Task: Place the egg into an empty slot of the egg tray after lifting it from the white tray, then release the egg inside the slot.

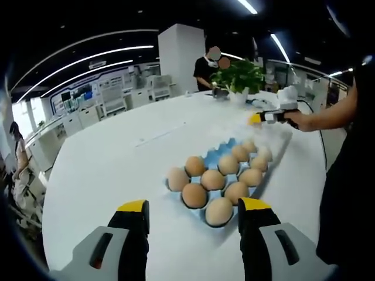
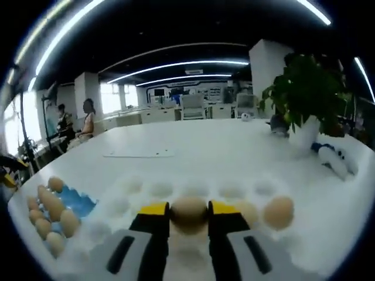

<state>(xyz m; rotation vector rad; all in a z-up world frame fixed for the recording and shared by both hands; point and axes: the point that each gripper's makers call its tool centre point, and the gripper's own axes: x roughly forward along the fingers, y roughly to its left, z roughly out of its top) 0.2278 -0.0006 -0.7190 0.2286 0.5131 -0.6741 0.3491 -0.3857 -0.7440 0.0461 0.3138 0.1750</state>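
Note:
A blue egg tray [image 1: 227,147] lies on the white table, holding several brown eggs [image 1: 212,179]. My left gripper [image 1: 193,205] stands open just short of its near end, nothing between the jaws. Beyond it, a hand holds my right gripper [image 1: 268,116] over the white tray [image 1: 281,138]. In the right gripper view, my right gripper [image 2: 188,209] is shut on a brown egg [image 2: 188,214] over the white tray [image 2: 158,188]. Whether that egg is clear of its slot I cannot tell. Another egg [image 2: 279,212] rests to its right. The blue egg tray [image 2: 77,202] lies at the left.
A potted plant [image 2: 302,88] stands on the table behind the white tray. A flat sheet [image 2: 139,153] lies farther back on the round white table [image 1: 117,152]. A person [image 1: 206,70] stands at the far side, and the operator's body [image 1: 348,175] is on the right.

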